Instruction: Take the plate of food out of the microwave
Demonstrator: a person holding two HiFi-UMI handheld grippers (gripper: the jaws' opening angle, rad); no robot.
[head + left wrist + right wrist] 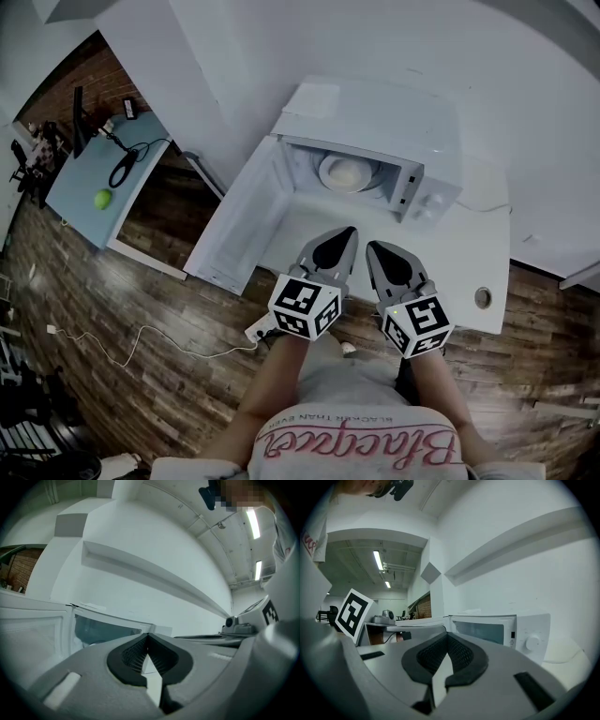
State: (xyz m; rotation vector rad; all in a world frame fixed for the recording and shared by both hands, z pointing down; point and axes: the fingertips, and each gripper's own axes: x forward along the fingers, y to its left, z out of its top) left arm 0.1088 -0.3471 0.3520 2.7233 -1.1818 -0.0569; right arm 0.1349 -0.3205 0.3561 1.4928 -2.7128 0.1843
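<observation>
Head view: a white microwave (375,117) stands on a white worktop (487,234) with its door (239,220) swung wide to the left, and the plate of food (349,173) sits inside the cavity. The left gripper (348,234) and right gripper (374,249) hang side by side just before the opening, apart from the plate. Left gripper view: jaws pressed together with nothing between them; open door and cavity lie beyond. Right gripper view: jaws likewise pressed together and empty; the microwave's dial (531,642) lies ahead at right.
</observation>
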